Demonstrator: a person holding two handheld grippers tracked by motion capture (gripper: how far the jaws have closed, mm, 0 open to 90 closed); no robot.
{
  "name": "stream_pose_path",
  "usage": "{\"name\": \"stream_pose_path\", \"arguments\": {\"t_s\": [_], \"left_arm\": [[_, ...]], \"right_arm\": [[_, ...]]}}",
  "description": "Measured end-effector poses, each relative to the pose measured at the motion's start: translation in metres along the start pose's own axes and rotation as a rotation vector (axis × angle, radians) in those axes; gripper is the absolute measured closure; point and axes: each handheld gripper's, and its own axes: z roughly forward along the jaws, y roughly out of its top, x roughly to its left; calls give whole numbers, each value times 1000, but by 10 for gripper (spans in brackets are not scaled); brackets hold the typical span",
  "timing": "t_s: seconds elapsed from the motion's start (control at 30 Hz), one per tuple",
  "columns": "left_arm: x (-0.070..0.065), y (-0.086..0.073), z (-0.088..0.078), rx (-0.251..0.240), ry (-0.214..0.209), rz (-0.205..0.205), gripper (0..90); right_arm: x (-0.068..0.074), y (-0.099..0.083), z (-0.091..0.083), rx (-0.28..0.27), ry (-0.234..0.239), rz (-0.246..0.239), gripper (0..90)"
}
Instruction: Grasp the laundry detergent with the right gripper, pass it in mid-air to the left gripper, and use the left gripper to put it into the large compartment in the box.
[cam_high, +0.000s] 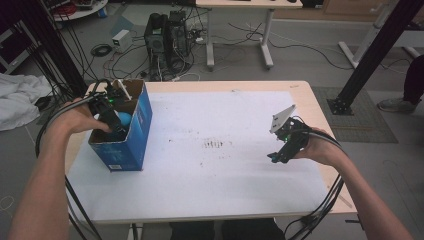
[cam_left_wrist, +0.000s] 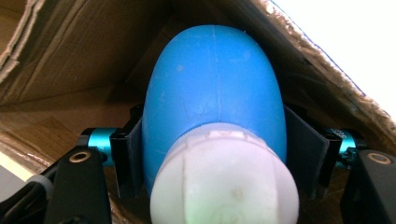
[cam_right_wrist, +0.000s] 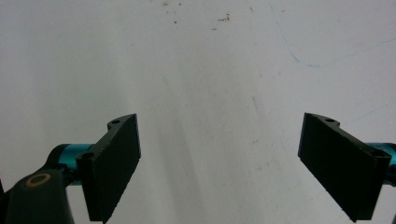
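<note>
Left gripper (cam_left_wrist: 212, 158) deep inside blue cardboard box (cam_high: 137, 131), blue-and-white bulb (cam_left_wrist: 215, 107) between its pads, contact on the right side not discernible; right gripper (cam_right_wrist: 219, 163) wide apart, clamping nothing, above white table sheet (cam_high: 210, 170); box walls crowding bulb.

Hand-held gripper (cam_right_wrist: 219, 163): black flat jaws, teal anodised pivots, brass-ringed screws, black trailing cables; forearms unsleeved.

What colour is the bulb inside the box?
Blue bulb with a white cap; clearest in the left gripper view.
</note>
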Motion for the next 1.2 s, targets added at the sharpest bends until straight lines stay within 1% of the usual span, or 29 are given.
{"name": "stream_pose_path", "arguments": {"t_s": [0.03, 0.07, 0.1, 0.13, 0.17, 0.2, 0.37, 0.4, 0.47, 0.53, 0.6, 0.67, 0.7, 0.73, 0.77, 0.8, 0.83, 0.87, 0.9, 0.93, 0.97, 1.0, 1.03, 1.1, 1.13, 1.17, 1.2], "left_arm": [[2, 0, -1, 15, 4, 21, 316], [1, 0, -1, 4, 4, 7, 316], [0, 0, -2, 2, 4, 4, 316], [1, 0, -3, 7, 7, 13, 316], [0, -1, -4, 0, 9, 4, 316], [1, -1, -5, 4, 10, 11, 316], [2, -2, -10, -4, 18, 4, 306], [3, -2, -11, -6, 18, 8, 306], [2, -3, -12, -17, 21, -3, 306], [3, -3, -15, -12, 27, 8, 306], [3, -3, -17, -29, 26, -6, 306], [3, -3, -20, -22, 26, 3, 305], [2, -3, -21, -26, 26, -4, 306], [3, -3, -22, -20, 32, 6, 305], [3, -3, -23, -21, 31, -1, 305], [4, -3, -25, -21, 34, 3, 304], [3, -3, -25, -34, 35, -10, 295], [3, -4, -26, -35, 36, -11, 282], [4, -3, -27, -29, 36, -6, 281], [3, -4, -27, -37, 34, -7, 282], [3, -3, -28, -29, 32, 3, 282], [3, -3, -29, -29, 32, 4, 282], [2, -3, -29, -34, 37, -2, 282], [3, -2, -33, -25, 45, 14, 281], [3, -2, -35, -29, 47, 12, 281], [1, -2, -35, -42, 48, -2, 281], [1, -1, -37, -42, 50, 4, 281]], "right_arm": [[0, 0, 0, 0, 3, 0, 123], [0, 0, 0, 3, 0, 4, 123], [1, 0, -1, 4, -1, 7, 123], [1, 0, -1, 5, 3, 3, 123], [0, 0, 0, 1, 4, 2, 123], [1, 0, 0, 3, 4, 4, 123], [2, 1, 0, 6, 3, 6, 123], [2, 1, 0, 5, 5, 6, 123], [2, 1, 0, 6, 4, 6, 123], [1, 2, 0, 4, 1, -3, 123], [2, 2, 0, 3, 1, -3, 123], [3, 2, 0, 7, 8, 7, 123], [3, 2, 0, -2, 3, 0, 123], [3, 2, 0, 4, 3, 1, 123], [3, 2, 0, -2, -2, -6, 123], [3, 2, -1, 0, -1, -2, 123], [3, 2, -1, -1, -2, -2, 123], [3, 2, -2, 0, 0, -3, 123], [4, 2, -2, 1, 2, 4, 123], [3, 2, -2, -2, -5, -4, 123], [3, 2, -2, -4, -5, -8, 123], [4, 2, -3, -2, -4, -1, 123], [4, 2, -3, -5, -4, 5, 123], [4, 2, -3, -4, -5, -2, 123], [4, 2, -3, -5, -5, 2, 123], [4, 2, -4, -1, -6, 6, 123], [4, 2, -4, -3, -2, 4, 123]]}}
